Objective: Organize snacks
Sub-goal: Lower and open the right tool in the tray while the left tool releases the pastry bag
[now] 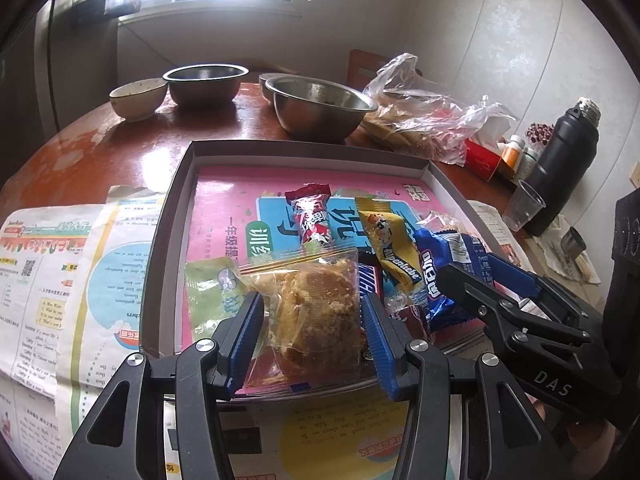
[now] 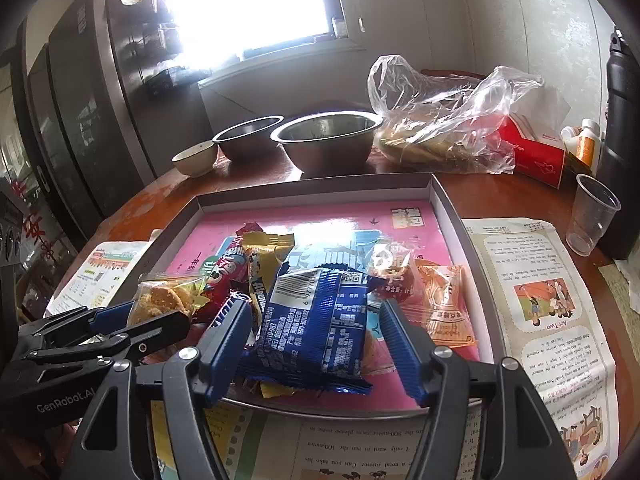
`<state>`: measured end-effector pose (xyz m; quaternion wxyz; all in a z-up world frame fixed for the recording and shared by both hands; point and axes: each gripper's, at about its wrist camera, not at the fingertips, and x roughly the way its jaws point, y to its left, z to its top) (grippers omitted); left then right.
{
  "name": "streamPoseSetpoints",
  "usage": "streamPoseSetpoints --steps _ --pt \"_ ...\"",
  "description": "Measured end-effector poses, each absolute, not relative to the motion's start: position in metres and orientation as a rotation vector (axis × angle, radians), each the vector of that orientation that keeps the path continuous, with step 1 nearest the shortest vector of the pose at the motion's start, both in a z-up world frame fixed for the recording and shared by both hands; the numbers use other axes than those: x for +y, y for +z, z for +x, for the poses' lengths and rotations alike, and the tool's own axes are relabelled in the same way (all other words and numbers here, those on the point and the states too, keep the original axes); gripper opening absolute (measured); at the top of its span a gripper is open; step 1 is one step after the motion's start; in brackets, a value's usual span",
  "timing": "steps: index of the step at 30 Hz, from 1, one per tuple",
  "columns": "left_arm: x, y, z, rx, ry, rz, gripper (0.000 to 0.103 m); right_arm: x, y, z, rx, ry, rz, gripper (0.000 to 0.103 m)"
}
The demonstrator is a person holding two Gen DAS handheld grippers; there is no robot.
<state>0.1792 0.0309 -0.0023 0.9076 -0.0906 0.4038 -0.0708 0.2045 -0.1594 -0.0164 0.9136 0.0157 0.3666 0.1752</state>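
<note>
Now both grippers hang over the near edge of the tray [image 1: 176, 208], which lies on the desk [image 1: 120, 148] on top of printed sheets [image 1: 52, 280]. The left gripper [image 1: 312, 336] has its blue pads on the two sides of the clear bag with a crumbly cake [image 1: 316, 308]; the pads seem to touch the bag, so it is gripping the cake bag at the near left corner of the tray. The right gripper [image 2: 312, 344] stands open around the blue packet [image 2: 316, 320]; a gap shows between its right pad and the packet, so it does not hold it.

The snacks lie in one heap near the front of the tray. Between the two grippers there are a red candy [image 1: 312, 216], a yellow candy [image 1: 388, 240] and a dark bar [image 1: 370, 280], partly under the others. To the right of the blue packet lies an orange packet [image 2: 444, 304].

Behind the tray, at the far edge of the desk, stand two steel bowls [image 2: 328, 140] and a small white bowl [image 2: 196, 158]. A plastic bag [image 2: 444, 120], a red box [image 2: 532, 148], a clear cup [image 2: 592, 216] and a black flask [image 1: 564, 164] crowd the far right corner.
</note>
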Motion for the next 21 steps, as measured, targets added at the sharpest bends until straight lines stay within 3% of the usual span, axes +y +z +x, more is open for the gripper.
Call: streamPoseSetpoints --steps 9,12,21 --pt "0.0304 0.0 0.1785 0.825 -0.145 -0.19 0.053 -0.1672 -0.0163 0.2014 0.756 0.342 0.042 0.073" --pt "0.0301 0.0003 0.1783 0.825 -0.135 -0.184 0.06 -0.1682 -0.0148 0.201 0.754 0.341 0.044 0.073" --pt "0.0293 0.0003 0.179 0.825 -0.132 -0.168 0.067 -0.1669 -0.0119 0.1983 0.751 0.338 0.037 0.076"
